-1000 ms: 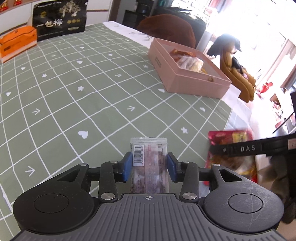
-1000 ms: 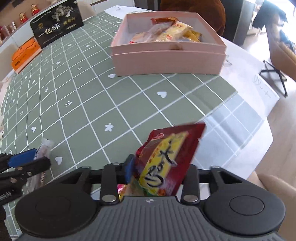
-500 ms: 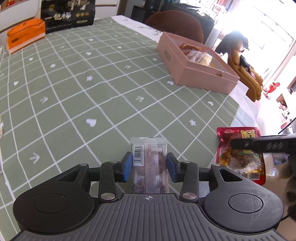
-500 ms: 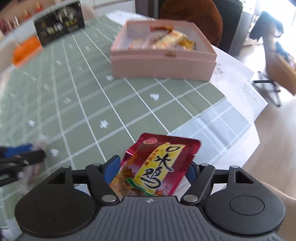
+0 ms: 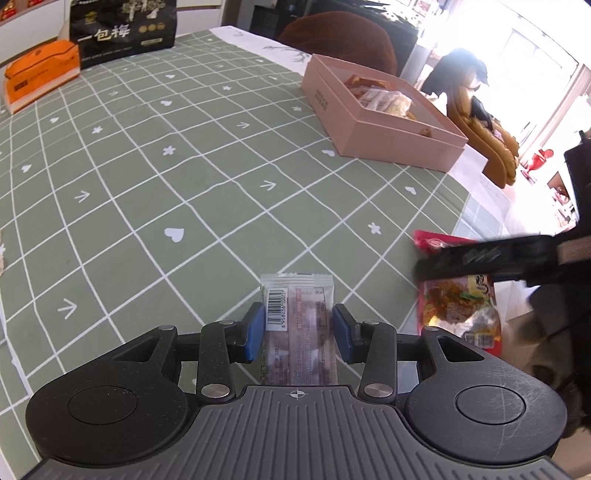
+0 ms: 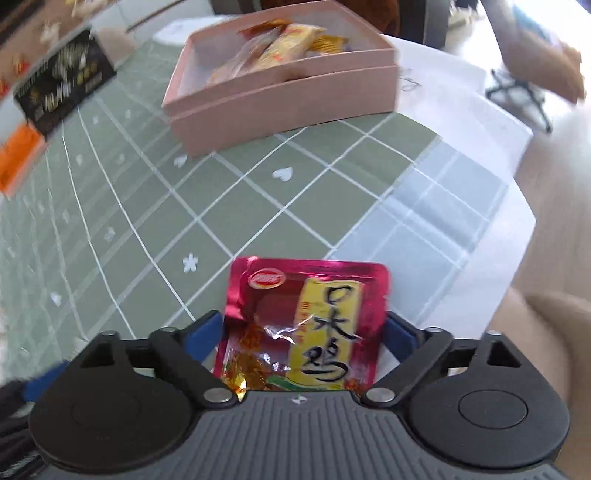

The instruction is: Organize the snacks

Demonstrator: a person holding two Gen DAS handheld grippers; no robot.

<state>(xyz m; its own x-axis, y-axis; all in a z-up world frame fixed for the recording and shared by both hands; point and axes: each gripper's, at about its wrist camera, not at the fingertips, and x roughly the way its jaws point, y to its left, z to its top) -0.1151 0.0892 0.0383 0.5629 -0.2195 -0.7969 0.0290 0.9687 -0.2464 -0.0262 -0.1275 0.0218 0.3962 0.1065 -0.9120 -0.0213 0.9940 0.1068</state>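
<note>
My left gripper (image 5: 298,328) is shut on a small clear snack packet with a barcode (image 5: 295,295), held just over the green checked tablecloth (image 5: 184,184). To its right a red and yellow snack pouch (image 5: 458,306) lies flat near the table's edge, under a finger of my right gripper. In the right wrist view the red pouch (image 6: 306,295) lies between the blue pads of my right gripper (image 6: 303,325), whose jaws are opening and stand clear of it. The pink box (image 5: 388,144) (image 6: 288,107), open on top, holds several wrapped snacks further back.
A black bag with white characters (image 5: 125,33) and an orange box (image 5: 40,74) stand at the far left of the table. A brown chair back (image 5: 340,40) rises behind the pink box. The table's edge runs close along the right, past white paper (image 6: 461,110).
My right gripper's jaws have spread wide and the red pouch, earlier gripped and tilted, now lies flat between them. The left gripper still grips the barcode packet.
</note>
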